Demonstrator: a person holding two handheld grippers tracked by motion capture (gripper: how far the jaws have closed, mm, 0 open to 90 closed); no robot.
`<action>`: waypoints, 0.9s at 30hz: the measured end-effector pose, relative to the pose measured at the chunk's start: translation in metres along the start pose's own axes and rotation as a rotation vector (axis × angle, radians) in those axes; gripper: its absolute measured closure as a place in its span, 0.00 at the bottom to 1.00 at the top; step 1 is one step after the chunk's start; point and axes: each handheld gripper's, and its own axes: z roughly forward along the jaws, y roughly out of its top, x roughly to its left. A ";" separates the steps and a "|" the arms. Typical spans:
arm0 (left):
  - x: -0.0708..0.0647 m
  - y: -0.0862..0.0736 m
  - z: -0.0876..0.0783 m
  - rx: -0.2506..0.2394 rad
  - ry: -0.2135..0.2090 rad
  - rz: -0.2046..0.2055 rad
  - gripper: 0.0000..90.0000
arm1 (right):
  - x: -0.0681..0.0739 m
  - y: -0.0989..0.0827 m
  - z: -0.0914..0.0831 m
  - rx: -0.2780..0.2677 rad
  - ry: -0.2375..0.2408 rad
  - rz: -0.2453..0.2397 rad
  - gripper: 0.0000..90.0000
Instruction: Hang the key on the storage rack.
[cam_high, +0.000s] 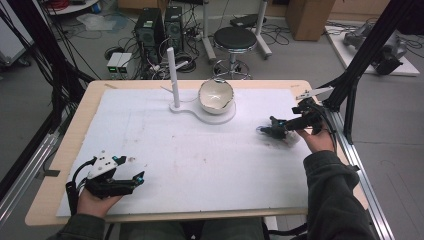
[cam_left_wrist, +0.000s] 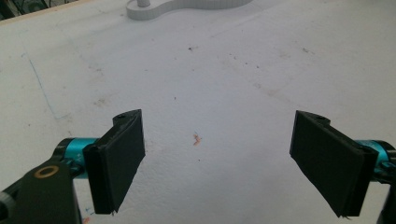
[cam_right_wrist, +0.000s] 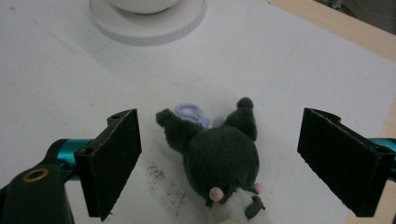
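The right gripper (cam_right_wrist: 219, 163), jaws spread wide, straddles the dark plush keychain toy (cam_right_wrist: 219, 158) lying lengthwise between them.

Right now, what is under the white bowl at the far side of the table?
The white bowl sits on the round end of a flat white stand, whose other end carries an upright white post. The bowl covers the middle of the disc, so that part cannot be seen.

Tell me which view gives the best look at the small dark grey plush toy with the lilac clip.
The right gripper view: the dark grey plush toy lies between the right gripper's open jaws, ears and lilac clip clear. In the high view it is a small blur at that gripper's tips.
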 end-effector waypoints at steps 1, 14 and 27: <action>0.000 0.000 0.000 -0.002 -0.001 -0.004 0.20 | 0.000 0.000 0.000 0.000 0.000 0.000 0.14; 0.000 0.000 0.001 0.000 -0.001 0.000 0.20 | -0.009 -0.014 0.028 0.142 0.003 -0.012 0.14; -0.001 0.000 0.002 0.006 -0.003 0.000 0.20 | -0.013 -0.028 0.045 0.246 0.013 -0.038 0.23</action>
